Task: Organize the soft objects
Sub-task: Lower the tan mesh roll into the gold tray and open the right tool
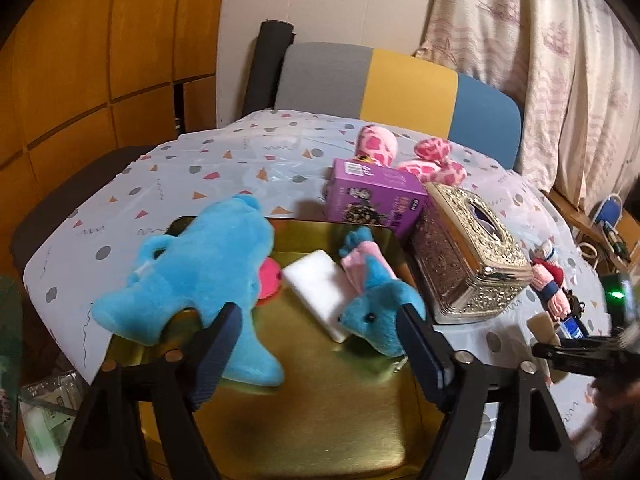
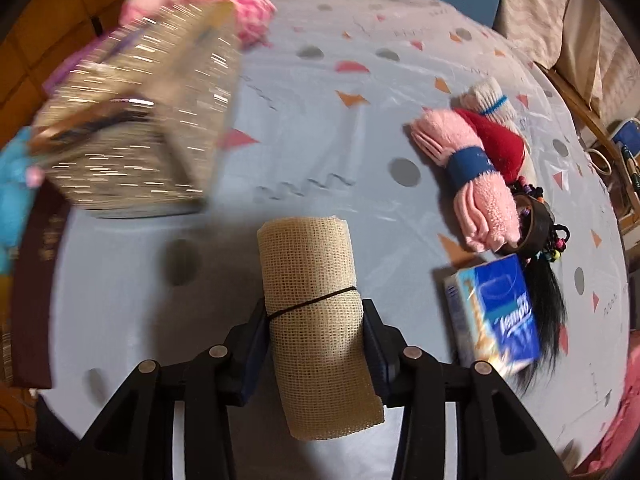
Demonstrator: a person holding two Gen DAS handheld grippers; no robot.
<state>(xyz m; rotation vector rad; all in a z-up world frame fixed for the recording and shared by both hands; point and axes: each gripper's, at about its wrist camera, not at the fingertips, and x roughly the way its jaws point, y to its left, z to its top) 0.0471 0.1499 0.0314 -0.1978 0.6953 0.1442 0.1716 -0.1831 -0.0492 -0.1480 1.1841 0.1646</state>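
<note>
Above the patterned tablecloth [image 2: 320, 152], right gripper [image 2: 316, 344] pinching the burlap roll [image 2: 312, 304] lifted clear near the metal tissue box [image 2: 132, 128], left gripper [image 1: 320, 344] spread empty over the gold tray [image 1: 304, 400] of blue plush toys [image 1: 208, 280]: risks clipping that box or slipping loose.

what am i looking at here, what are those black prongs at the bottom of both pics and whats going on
They are two hand-held claws, each with a camera looking along its fingers. In the left view, the left claw is open above a gold tray holding a big blue plush, a small blue plush and a white sponge. In the right view, the right claw is shut on a burlap roll above a patterned tablecloth, with pink socks and a tissue pack nearby.
</note>
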